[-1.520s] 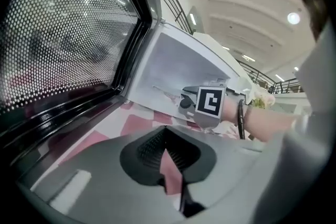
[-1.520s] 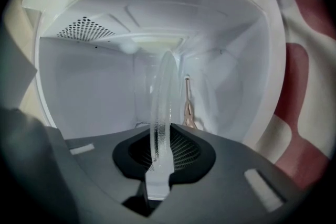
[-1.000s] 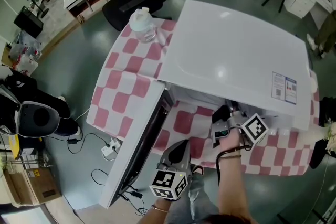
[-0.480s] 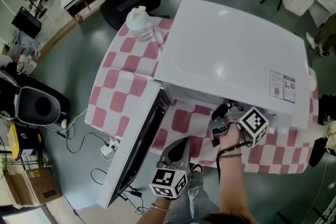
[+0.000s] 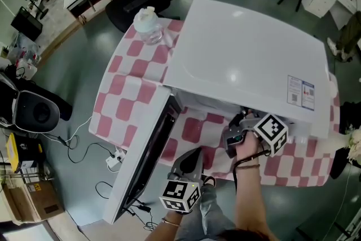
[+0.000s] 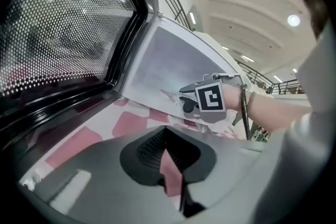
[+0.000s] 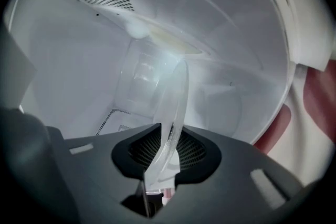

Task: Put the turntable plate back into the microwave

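**Step in hand:** seating the glass in the cavity.

**Right gripper** point(image 7: 167, 140): It is reached into the open microwave point(image 5: 248, 59). The turntable plate point(image 7: 176, 97) is seen edge-on, with its rim lodged between the 2 jaws and the rest of the disc reaching ahead of them into the cavity point(image 7: 68, 60). The jaws have just been opening. The rim fills the gap and both pads appear to lie against the glass, so the grip is judged light rather than released.

**Left gripper** point(image 6: 167, 138): Its jaws are clenched together with nothing between them. It is held outside the oven, with the open door point(image 5: 149, 161) to the left of its jaws and the checked cloth point(image 5: 127, 93) ahead of them.

**Findings:**
1. No hub or roller ring can be made out beyond the jaws, so centring cannot be confirmed.
2. Whether the far edge of the plate is supported cannot be told.

**Recommendations:**
1. The plate is to be laid flat and rested before the pads are fully parted, otherwise it may drop or chip.
2. The jaws are then to be drawn straight back off the rim, without twisting.
3. The cavity walls beside the jaws are to be kept clear.
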{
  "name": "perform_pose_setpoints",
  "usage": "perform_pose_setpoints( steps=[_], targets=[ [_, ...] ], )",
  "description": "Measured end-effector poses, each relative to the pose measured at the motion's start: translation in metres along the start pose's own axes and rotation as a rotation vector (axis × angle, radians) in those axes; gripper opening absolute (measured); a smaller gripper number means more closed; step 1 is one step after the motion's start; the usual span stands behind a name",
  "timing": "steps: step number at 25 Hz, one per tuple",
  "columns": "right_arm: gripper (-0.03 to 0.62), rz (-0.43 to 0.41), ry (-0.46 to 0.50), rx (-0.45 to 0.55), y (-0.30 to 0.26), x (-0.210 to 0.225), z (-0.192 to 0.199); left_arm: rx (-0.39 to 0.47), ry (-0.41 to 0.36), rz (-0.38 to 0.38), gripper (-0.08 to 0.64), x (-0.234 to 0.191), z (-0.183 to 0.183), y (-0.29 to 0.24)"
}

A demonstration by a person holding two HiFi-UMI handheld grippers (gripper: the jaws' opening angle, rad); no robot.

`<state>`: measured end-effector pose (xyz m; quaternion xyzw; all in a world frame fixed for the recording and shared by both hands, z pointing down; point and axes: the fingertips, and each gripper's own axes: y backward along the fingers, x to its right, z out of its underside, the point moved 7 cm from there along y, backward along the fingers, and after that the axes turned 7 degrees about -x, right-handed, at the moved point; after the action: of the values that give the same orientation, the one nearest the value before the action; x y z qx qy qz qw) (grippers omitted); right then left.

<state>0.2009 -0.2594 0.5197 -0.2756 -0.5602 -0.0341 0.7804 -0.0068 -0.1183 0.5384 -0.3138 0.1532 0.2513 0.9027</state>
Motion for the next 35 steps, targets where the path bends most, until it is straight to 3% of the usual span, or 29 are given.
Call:
perform_pose_setpoints(
  steps=[11,19,35],
  targets=[
    [0.145,0.038,0.035,-0.031,-0.002,-0.006,0.001,0.002,0.001,0.008,0.000,0.002,-0.002,-0.001],
    [0.150,0.095,0.075,-0.068,0.001,-0.004,0.002,0.005,0.007,0.005,0.000,0.002,-0.004,0.000],
    [0.149,0.107,0.031,-0.097,0.009,0.000,0.006,0.013,-0.001,0.001,0.000,0.010,-0.005,0.004]
  ],
)
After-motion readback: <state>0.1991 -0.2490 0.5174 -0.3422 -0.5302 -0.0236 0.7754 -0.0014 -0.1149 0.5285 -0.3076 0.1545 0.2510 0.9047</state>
